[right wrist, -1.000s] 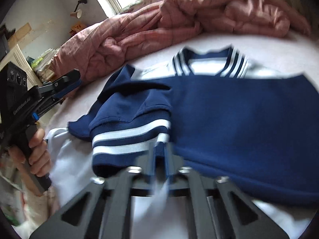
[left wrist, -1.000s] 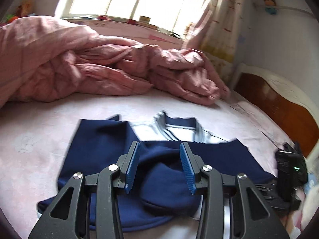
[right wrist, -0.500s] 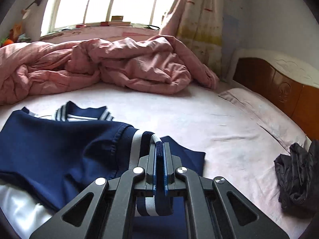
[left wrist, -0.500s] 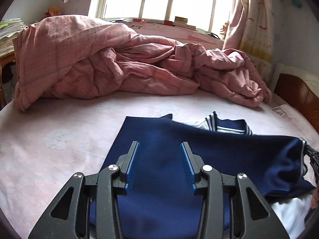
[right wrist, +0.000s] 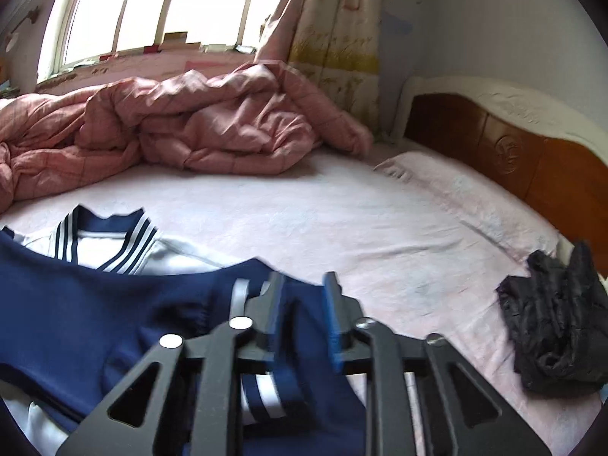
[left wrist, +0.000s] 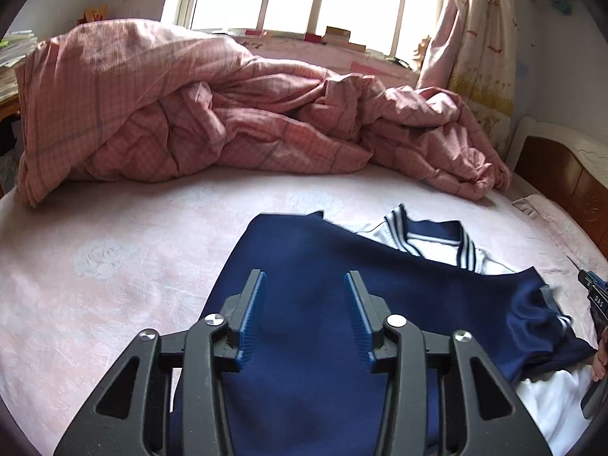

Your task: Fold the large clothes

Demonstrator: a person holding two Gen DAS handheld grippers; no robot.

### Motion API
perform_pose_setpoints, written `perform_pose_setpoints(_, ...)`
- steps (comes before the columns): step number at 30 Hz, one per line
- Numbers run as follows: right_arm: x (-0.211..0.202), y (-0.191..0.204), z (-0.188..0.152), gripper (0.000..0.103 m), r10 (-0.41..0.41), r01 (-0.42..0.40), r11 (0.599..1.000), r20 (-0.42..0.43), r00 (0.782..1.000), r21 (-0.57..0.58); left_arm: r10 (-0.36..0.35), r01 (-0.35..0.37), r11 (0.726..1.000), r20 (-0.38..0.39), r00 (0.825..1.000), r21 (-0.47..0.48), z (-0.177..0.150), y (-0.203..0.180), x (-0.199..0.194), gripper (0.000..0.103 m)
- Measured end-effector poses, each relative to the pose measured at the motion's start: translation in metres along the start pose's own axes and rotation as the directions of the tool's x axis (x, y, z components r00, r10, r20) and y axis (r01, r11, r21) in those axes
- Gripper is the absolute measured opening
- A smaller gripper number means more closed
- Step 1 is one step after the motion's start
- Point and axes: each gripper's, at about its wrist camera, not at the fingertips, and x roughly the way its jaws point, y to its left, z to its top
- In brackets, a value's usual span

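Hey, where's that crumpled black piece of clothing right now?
In the right wrist view, the black garment lies bunched at the far right on the pink bedsheet, just below the wooden headboard.

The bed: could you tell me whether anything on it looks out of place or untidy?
Yes. A pink quilt lies crumpled in a heap along the window side, and a dark bundle sits bunched near the headboard. The jersey itself lies fairly flat.

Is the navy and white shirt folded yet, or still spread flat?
Partly folded: the shirt has navy sleeves laid across its white body on the bed.
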Motion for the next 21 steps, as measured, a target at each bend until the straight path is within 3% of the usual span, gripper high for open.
perform_pose_setpoints(1, -0.004, -0.003, 0.000, 0.057, 0.013, -0.013, 1.000, 0.011, 1.000, 0.006, 0.002, -0.003, 1.000, 0.013, 1.000, 0.006, 0.001, -0.002, -0.005, 0.060)
perform_pose_setpoints(2, -0.009, -0.005, 0.000, 0.064, 0.031, -0.031, 0.999, 0.022, 0.999, 0.014, 0.015, -0.016, 1.000, 0.027, 1.000, 0.016, 0.003, -0.006, -0.010, 0.066)
perform_pose_setpoints(3, -0.016, -0.008, -0.001, 0.064, 0.054, -0.055, 0.998, 0.037, 0.998, 0.024, 0.029, -0.031, 0.999, 0.046, 0.999, 0.030, 0.004, -0.009, -0.016, 0.073)
perform_pose_setpoints(6, -0.037, -0.013, -0.003, 0.064, 0.134, -0.136, 0.990, 0.061, 0.989, 0.030, 0.025, -0.034, 0.997, 0.113, 0.993, 0.076, 0.008, -0.020, -0.035, 0.081)
perform_pose_setpoints(9, -0.055, -0.013, -0.003, 0.075, 0.209, -0.213, 0.976, 0.096, 0.973, 0.034, 0.043, -0.062, 0.992, 0.179, 0.983, 0.107, 0.013, -0.028, -0.055, 0.103)
perform_pose_setpoints(11, -0.066, -0.011, -0.002, 0.081, 0.253, -0.259, 0.965, 0.123, 0.960, 0.040, 0.052, -0.083, 0.989, 0.229, 0.972, 0.125, 0.014, -0.034, -0.069, 0.103)
perform_pose_setpoints(15, -0.079, -0.004, -0.004, 0.082, 0.353, -0.359, 0.933, 0.132, 0.926, 0.029, 0.032, -0.077, 0.987, 0.298, 0.954, 0.143, 0.015, -0.042, -0.090, 0.103)
perform_pose_setpoints(21, -0.098, 0.006, -0.007, 0.086, 0.431, -0.438, 0.899, 0.180, 0.884, 0.005, -0.029, -0.020, 0.990, 0.335, 0.942, 0.141, 0.015, -0.049, -0.109, 0.103)
